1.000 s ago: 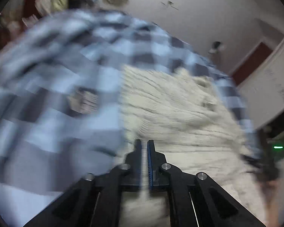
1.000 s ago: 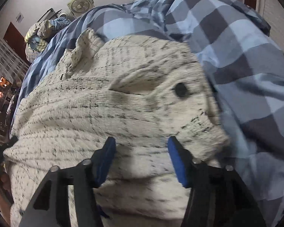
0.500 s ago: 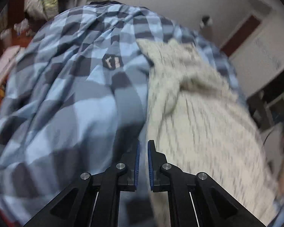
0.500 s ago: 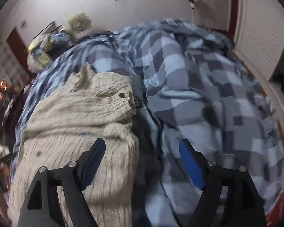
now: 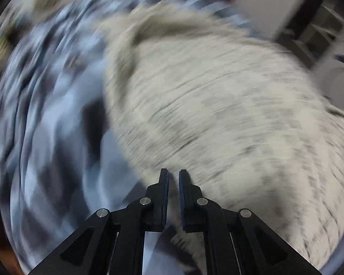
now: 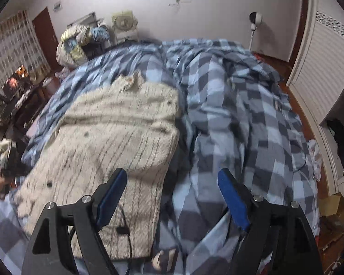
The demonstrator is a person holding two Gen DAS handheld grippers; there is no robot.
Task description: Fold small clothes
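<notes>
Right wrist view: the cream knit garment [image 6: 117, 137] lies folded on the blue checked bedcover [image 6: 240, 119], occupying the left half of the frame. The right gripper [image 6: 172, 183] hovers above its right edge; its jaws have just been opening and stand wide with nothing between them. Left wrist view, heavily blurred: the garment [image 5: 217, 105] fills the centre and right. The left gripper [image 5: 173, 176] is closed; whether it pinches fabric cannot be determined.
</notes>
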